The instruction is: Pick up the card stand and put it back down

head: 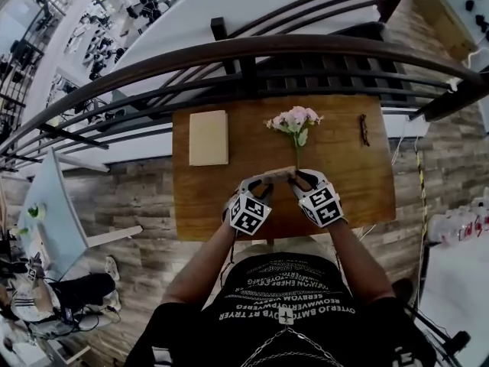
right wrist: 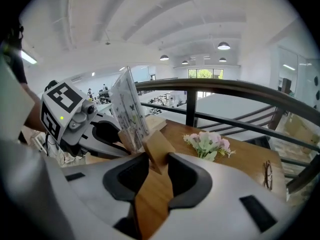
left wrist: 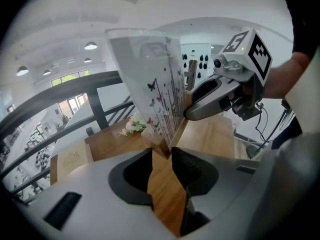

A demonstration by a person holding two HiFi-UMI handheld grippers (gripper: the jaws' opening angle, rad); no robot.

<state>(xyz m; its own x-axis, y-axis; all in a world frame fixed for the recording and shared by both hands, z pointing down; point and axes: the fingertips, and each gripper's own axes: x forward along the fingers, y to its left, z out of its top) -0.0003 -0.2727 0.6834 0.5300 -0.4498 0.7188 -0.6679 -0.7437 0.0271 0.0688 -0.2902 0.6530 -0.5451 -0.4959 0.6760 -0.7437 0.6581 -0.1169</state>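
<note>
Both ends of the card stand point(head: 280, 173) are pinched by my left gripper point(left wrist: 161, 154) and right gripper point(right wrist: 157, 159); a butterfly card point(left wrist: 147, 79) sits slotted between them.

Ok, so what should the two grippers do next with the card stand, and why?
Probably lower the card stand gently straight down onto the wooden table. The left hand-held gripper and the right hand-held gripper each clamp one end of its wooden base, it looks slightly above the tabletop, and the flowers lie farther back, out of the way.
</note>
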